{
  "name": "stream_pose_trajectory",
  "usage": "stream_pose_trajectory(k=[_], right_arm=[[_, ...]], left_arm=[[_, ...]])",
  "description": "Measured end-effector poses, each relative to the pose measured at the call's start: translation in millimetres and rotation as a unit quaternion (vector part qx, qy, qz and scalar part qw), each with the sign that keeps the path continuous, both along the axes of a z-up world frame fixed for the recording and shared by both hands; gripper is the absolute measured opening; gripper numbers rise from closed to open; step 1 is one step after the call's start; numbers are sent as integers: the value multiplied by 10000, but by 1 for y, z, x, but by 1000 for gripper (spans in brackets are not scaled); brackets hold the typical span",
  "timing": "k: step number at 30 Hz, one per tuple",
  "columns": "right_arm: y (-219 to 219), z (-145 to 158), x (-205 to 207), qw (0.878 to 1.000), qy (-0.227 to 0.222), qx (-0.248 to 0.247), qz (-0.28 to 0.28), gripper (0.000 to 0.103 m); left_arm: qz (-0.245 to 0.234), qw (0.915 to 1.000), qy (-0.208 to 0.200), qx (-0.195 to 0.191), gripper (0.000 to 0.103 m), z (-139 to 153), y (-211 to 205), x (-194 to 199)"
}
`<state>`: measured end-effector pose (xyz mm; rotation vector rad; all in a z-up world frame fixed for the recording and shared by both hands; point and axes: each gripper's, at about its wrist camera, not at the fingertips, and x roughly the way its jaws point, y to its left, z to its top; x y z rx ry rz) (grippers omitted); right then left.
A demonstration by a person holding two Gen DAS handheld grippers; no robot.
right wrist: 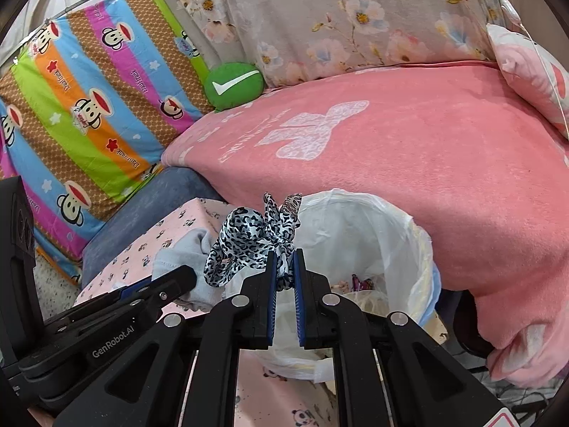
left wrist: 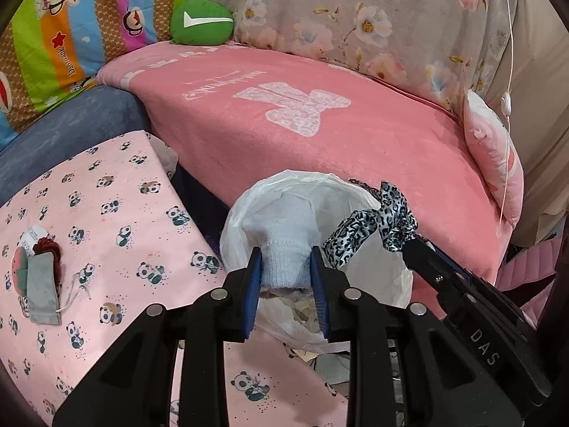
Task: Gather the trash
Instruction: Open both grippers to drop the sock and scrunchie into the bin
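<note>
Two items hang over your lined bin (right wrist: 409, 249): left gripper (left wrist: 286, 270) clamps a sock (left wrist: 284, 238), right gripper (right wrist: 284, 277) pinches a leopard-print ribbon (right wrist: 249, 238); pouch (left wrist: 42, 284) at nine o'clock possibly remains.

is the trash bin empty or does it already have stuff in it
Not empty. The right wrist view shows wrappers and crumpled scraps low inside the white-lined trash bin; it is far from full.

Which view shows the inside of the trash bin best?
Right wrist: the bag-lined trash bin opens toward the camera, wrappers visible at the bottom. In the left wrist view the white sock in the left gripper blocks its mouth.
</note>
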<state>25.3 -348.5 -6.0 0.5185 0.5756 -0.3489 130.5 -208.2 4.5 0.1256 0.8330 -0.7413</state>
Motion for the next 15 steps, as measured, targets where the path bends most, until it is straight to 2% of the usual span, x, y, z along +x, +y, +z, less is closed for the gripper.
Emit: stream_pose_trajectory(k=[2, 3, 4, 6, 12, 15], right_arm=[[-4, -1, -1, 10000, 9, 6, -38, 10], [-6, -2, -1, 10000, 13, 12, -55, 15], [-9, -3, -1, 10000, 19, 25, -93, 16], [-12, -4, -3, 9999, 2, 69, -141, 18], [-16, -9, -3, 9998, 16, 96, -164, 30], [-11, -10, -2, 9999, 50, 111, -120, 30]], left_arm=[[-74, 9999, 71, -43, 29, 0, -5, 0], [-64, 9999, 113, -80, 33, 0, -7, 1], [-50, 9999, 118, -105, 40, 0, -7, 1], [30, 9999, 42, -98, 48, 1, -7, 0], [214, 9998, -17, 9, 52, -2, 0, 6], [279, 9996, -18, 57, 52, -5, 5, 7]])
